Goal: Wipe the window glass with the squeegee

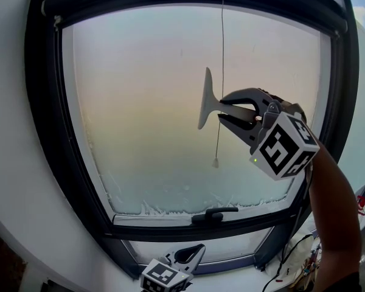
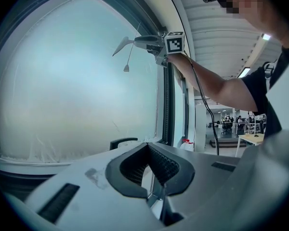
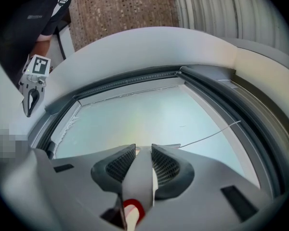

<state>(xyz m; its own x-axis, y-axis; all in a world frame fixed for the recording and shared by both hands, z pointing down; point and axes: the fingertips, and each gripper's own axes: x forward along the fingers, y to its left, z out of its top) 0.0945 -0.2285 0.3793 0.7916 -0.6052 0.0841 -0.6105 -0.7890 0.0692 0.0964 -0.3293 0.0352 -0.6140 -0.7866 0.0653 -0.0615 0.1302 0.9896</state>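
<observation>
I judge a wiping stroke is in hand. My right gripper point(image 1: 222, 111) is clamped on the squeegee point(image 1: 205, 100) handle, with the blade against the window glass point(image 1: 134, 102), right of centre. My left gripper point(image 1: 198, 251) hangs closed and empty by the bottom frame. Next, I'd pull steadily with even pressure.

Window glass point(image 1: 152, 114): hazy, frosted-looking, matt. Window frame point(image 1: 48, 139): dark, smooth, satin sheen. Squeegee point(image 1: 205, 99): pale grey, matt, plastic-looking. Right tongs point(image 1: 224, 112): smooth grey plastic shell; pads point(image 3: 166, 166) black, finely ribbed, rubbery-looking.
</observation>
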